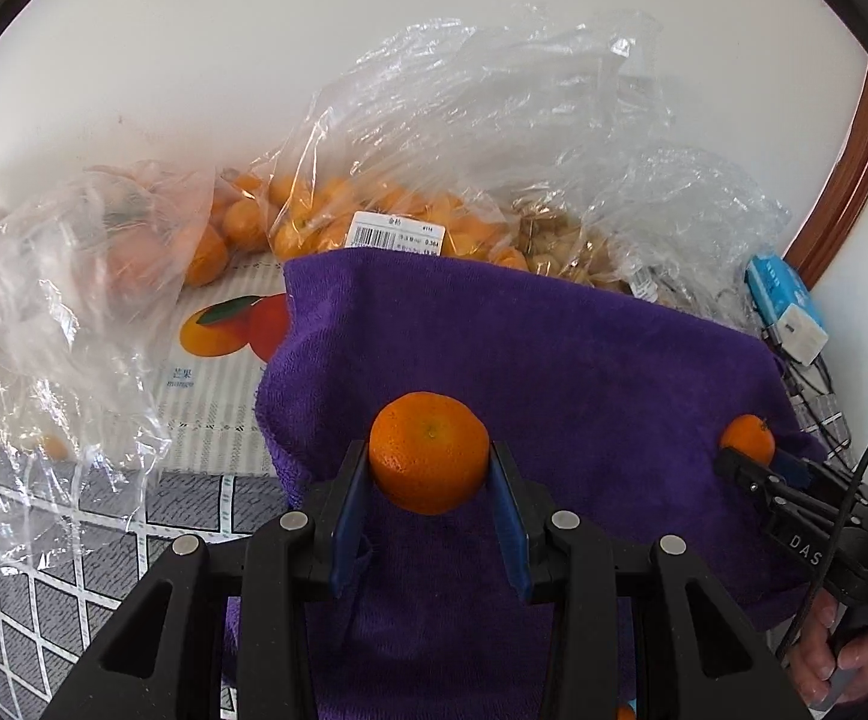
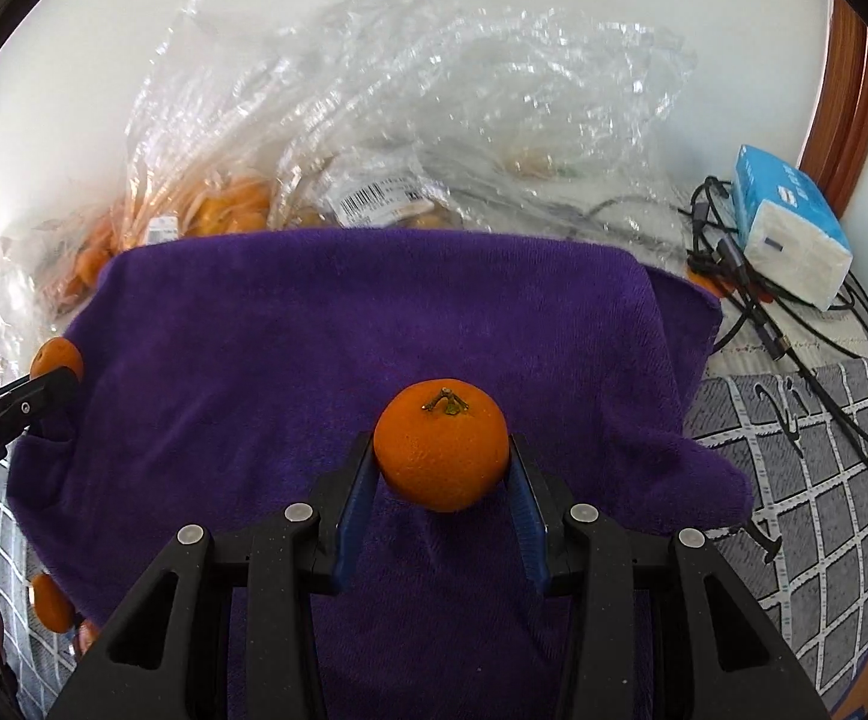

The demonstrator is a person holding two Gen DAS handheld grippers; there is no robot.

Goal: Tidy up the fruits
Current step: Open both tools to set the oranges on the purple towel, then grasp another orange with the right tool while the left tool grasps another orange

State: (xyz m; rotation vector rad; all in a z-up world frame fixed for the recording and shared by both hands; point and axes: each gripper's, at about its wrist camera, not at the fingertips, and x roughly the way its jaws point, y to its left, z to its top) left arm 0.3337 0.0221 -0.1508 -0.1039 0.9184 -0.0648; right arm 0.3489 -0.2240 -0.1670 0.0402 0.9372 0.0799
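Two mandarins are held, one per gripper, both over a purple towel point(image 1: 554, 360) that covers the middle of the table. The left gripper point(image 1: 429, 474) has its jaws closed partway onto the first mandarin point(image 1: 428, 459), blue pads pressing its sides, navel end facing the camera. The right gripper point(image 2: 441, 468) clamps the second mandarin point(image 2: 441, 453) the same way, its dry stem turned up. Each gripper also shows small at the edge of the other's view, fruit in its jaws.

Along the towel's far edge lie three clear plastic bags: a crumpled one point(image 1: 74, 276) toward the table's left edge with a few blurred orange fruits inside, a middle one point(image 1: 374, 204) packed with small orange fruits too many and too overlapped to count, and a third point(image 1: 644, 222) holding brownish pieces I cannot identify. The middle bag carries a white barcode sticker point(image 1: 398, 233); its print is too small to read, bar "0.364".

A printed mat point(image 1: 218, 360) shows pictured fruit and the word "mango". At the table's far right corner sits a blue-and-white tissue pack point(image 2: 791, 228) on tangled black cables point(image 2: 794, 324). One loose mandarin point(image 2: 50, 603) peeks out at the towel's near left edge, partly cut off.
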